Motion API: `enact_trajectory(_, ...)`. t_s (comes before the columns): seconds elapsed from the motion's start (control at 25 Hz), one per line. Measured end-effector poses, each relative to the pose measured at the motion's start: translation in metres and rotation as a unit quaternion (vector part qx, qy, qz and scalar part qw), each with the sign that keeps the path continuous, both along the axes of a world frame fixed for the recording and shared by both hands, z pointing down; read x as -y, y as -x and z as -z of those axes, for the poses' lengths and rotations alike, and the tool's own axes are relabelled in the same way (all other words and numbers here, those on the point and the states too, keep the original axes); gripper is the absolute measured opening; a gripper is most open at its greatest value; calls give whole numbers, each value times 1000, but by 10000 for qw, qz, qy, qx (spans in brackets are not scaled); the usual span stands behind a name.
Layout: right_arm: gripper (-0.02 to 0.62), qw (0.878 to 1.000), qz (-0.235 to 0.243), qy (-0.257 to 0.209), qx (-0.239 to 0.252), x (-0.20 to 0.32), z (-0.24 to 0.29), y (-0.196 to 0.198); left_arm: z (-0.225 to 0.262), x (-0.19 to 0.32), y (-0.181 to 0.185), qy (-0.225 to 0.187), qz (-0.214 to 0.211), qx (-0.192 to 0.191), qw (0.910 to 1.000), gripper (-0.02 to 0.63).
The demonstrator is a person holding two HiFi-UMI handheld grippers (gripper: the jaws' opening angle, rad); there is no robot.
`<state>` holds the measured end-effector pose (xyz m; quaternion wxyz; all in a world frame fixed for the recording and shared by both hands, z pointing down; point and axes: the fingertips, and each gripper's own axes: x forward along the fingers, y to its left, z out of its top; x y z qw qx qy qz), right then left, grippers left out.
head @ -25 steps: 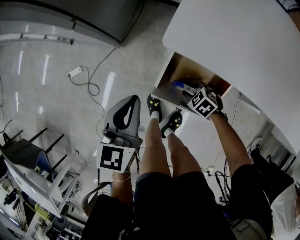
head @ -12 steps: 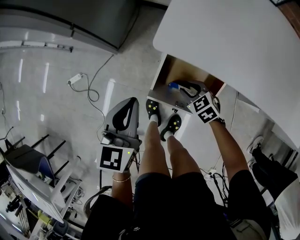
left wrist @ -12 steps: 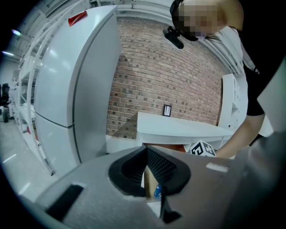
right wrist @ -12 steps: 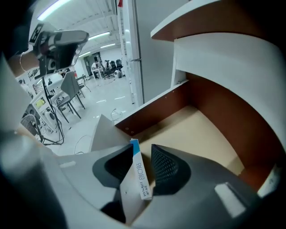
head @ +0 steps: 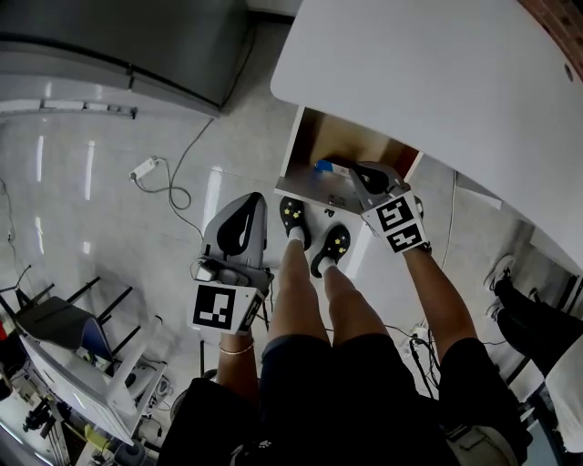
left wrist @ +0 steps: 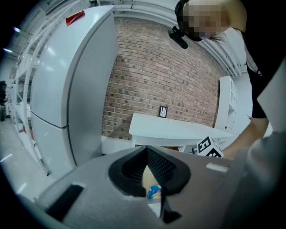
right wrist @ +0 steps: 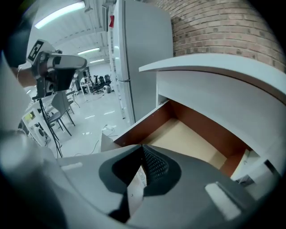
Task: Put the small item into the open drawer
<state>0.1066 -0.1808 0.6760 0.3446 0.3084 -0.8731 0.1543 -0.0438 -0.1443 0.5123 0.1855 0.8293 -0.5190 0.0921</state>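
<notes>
Small blue item [head: 323, 167] is seen lying in open drawer [head: 344, 144], just L of R claw [head: 364, 177], its jaws closing shut w/ nothing between. L claw [head: 248, 211], also shut & empty, is held well apart by thigh, so R is nearer.

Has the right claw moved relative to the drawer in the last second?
Yes. The right claw has pulled back from the blue item in the drawer, toward the person.

Light: bright, even, from ceiling strips [right wrist: 61, 14] | Glare: white streaks on glossy floor [head: 89, 146] | Shadow: soft inside drawer [right wrist: 187, 138] | Distortion: strong fisheye, dark corners in both gripper views | Focus: near foreground soft
</notes>
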Motion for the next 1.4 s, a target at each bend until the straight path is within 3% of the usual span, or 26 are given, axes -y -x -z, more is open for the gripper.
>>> enact_trajectory(0.48, 11, 9915, -1066, -361, 656, -17, 67, -37, 15, -16, -30, -99, -299, 31, 9995, -3)
enact_trajectory(0.76, 11, 9854, -1306, -417, 1008, -30, 98, -48, 30, -26, -43, -156, -435, 91, 9989, -3)
enact_trajectory(1.0, 11, 9728, -1752, -458, 1443, -38, 134, -61, 49, -33, -50, -230, -496, 127, 9984, -3)
enact_trajectory(1.4, 10, 9602, -2068, -658, 1759, -55, 180, -82, 82, -44, -69, -368, -638, 153, 9972, -3)
